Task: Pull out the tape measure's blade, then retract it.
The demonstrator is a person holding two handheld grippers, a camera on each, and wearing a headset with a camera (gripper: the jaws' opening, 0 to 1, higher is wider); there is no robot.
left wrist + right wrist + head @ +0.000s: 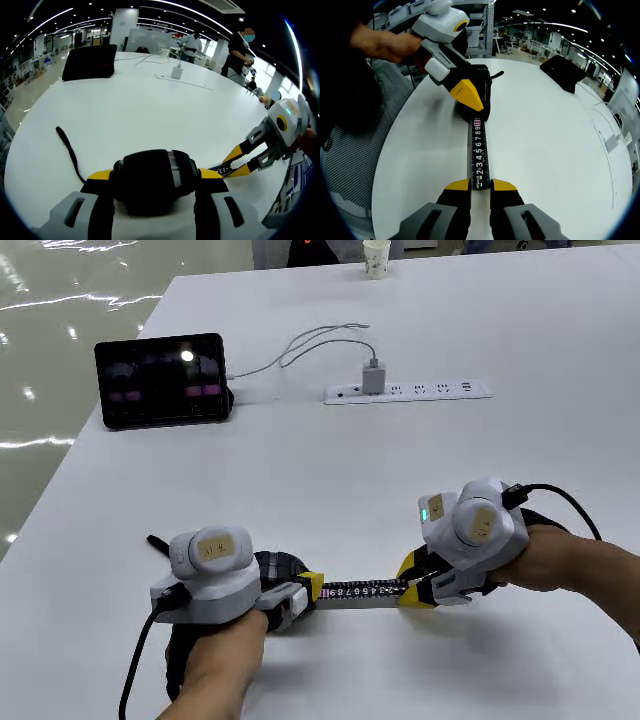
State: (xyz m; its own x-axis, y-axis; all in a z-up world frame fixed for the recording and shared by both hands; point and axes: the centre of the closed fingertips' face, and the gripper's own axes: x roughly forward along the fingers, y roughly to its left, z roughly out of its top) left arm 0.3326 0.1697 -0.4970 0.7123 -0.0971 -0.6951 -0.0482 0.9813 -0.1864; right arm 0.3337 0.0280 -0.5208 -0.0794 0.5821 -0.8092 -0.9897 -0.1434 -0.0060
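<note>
Head view: left gripper (297, 592) clamps tape measure case (278, 568), likely hard and weighty; right gripper (412, 585) pinches thin, probably springy blade (365, 590) by its tip.

One table (300, 460) carries one tape measure (150, 175), one tablet (162, 380), one power strip (420, 391), one charger (373, 376) and one paper cup (376, 256). There are two grippers: left gripper (300, 592) and right gripper (480, 185). Seemingly two people (240, 50) stand far off, blurred.

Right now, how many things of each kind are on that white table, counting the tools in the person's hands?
Tape measure: 1
Grippers: 2, left gripper and right gripper
Tablet: 1
Power strip: 1
Charger with cable: 1
Paper cup: 1
Total: 7
</note>
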